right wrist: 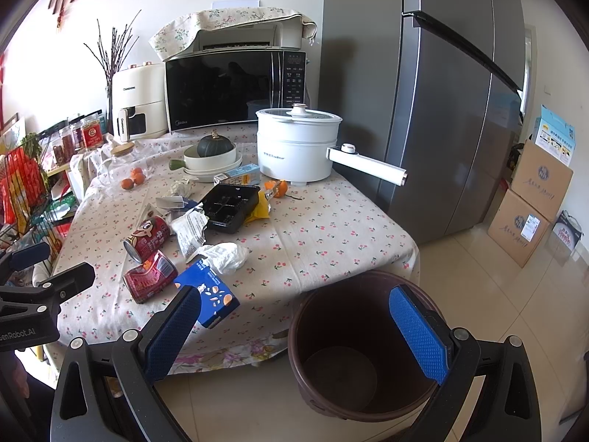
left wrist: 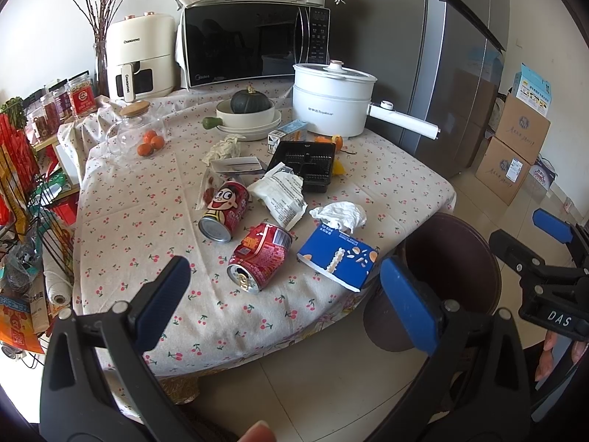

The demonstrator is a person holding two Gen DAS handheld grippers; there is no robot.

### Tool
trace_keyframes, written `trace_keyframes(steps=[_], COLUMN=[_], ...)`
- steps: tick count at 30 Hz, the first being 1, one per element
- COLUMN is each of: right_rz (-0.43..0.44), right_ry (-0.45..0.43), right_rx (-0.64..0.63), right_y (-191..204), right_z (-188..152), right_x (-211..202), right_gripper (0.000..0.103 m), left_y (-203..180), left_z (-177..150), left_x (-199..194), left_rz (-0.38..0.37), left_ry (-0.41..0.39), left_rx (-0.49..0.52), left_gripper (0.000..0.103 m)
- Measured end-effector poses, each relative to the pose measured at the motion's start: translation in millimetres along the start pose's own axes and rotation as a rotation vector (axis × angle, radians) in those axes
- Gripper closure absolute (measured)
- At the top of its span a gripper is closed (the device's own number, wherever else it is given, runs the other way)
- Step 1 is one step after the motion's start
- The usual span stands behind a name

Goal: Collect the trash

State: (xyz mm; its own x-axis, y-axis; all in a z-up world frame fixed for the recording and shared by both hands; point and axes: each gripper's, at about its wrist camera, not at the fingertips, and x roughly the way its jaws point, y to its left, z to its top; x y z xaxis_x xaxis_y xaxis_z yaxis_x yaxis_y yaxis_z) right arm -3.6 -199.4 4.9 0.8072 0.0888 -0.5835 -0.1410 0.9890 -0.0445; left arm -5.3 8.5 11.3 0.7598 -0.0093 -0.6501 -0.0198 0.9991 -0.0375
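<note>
left gripper (left wrist: 283,287) wide open, holds nothing, ready over crushed red can (left wrist: 260,256) | right gripper (right wrist: 294,326) wide open, holds nothing | brown trash bin (right wrist: 313,361) empty at table's 5 o'clock corner, so trash drops in easily

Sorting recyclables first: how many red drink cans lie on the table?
2. The cartoon-face can lies mid-table; the crushed can lies nearer the front edge. Others may hide under wrappers.
</note>
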Motion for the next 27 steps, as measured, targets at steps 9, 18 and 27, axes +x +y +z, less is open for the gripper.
trace_keyframes(steps=[9, 18, 27], right_rz=[0.064, 0.147, 0.307], right_ry=[0.011, 0.202, 0.411], right_rx=[-0.016, -0.167, -0.232], right_y=[-0.3, 14.2, 26.6], right_z=[12.1, 46.9, 39.6], right_x=[-0.6, 34.2, 107.9], right_gripper=[0.000, 0.000, 0.000], left_y=[1.3, 24.2, 37.8], left_z=[5.5, 26.1, 22.8], left_x=[14.2, 63.9, 140.8], left_rz=[-0.006, -0.046, -0.117], left_ry=[0.084, 0.286, 0.501], left_rx=[0.055, 0.130, 0.152], left_gripper=[0.000, 0.000, 0.007])
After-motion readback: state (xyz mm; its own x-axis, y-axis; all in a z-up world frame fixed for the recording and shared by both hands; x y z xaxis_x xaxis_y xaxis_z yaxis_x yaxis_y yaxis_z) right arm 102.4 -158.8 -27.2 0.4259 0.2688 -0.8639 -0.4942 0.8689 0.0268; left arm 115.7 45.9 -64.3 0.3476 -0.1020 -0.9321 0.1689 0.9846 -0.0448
